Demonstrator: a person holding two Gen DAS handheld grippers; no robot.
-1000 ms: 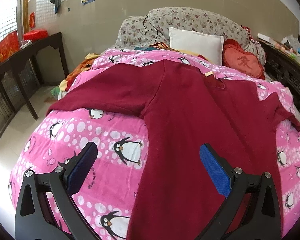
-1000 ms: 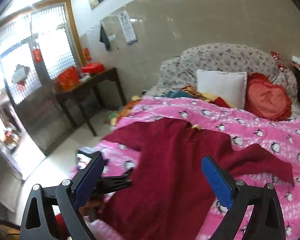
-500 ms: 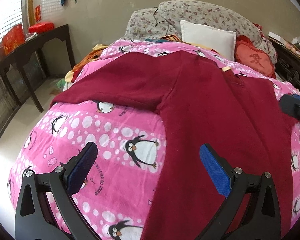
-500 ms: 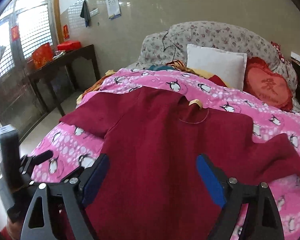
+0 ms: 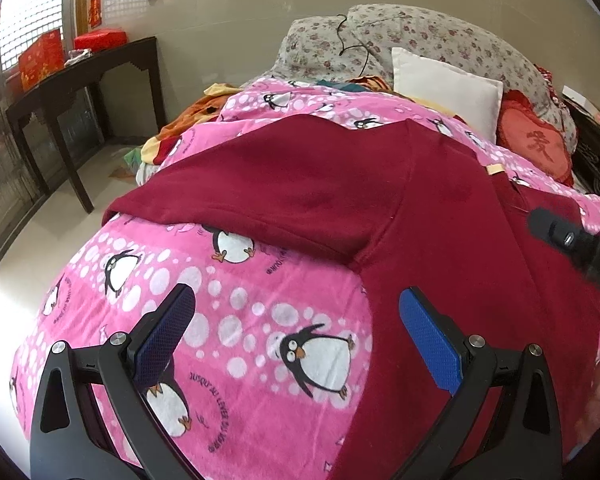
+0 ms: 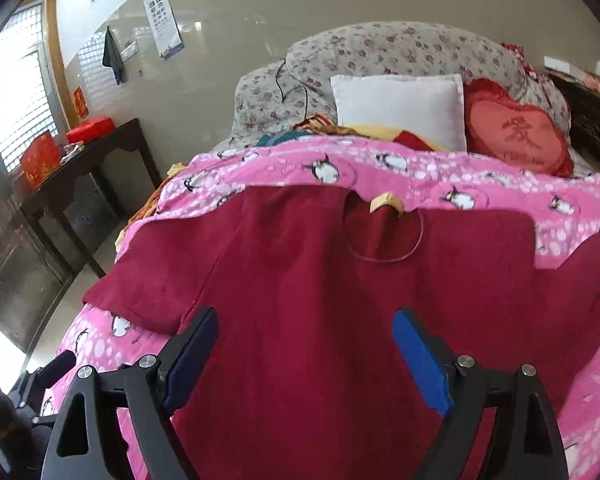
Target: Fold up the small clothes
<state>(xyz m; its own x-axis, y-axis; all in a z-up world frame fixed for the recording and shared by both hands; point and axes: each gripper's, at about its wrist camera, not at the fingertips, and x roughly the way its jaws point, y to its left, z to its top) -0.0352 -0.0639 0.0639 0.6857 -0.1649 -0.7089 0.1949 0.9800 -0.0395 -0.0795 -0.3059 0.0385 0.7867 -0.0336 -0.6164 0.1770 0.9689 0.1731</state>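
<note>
Maroon top [image 6: 300,300] lies flat on the bed [image 5: 260,320], unfolded; my left tool [image 5: 296,332] and right tool [image 6: 306,348] hover apart, empty, so every fold remains.

Daylit room, fisheye views with dark corners

Daylight flooded through the left window [image 6: 4,92], blown white; ceiling lights glared on the far wall [image 6: 260,12]; straight lines bowed near edges; the near right corner blurred.
</note>
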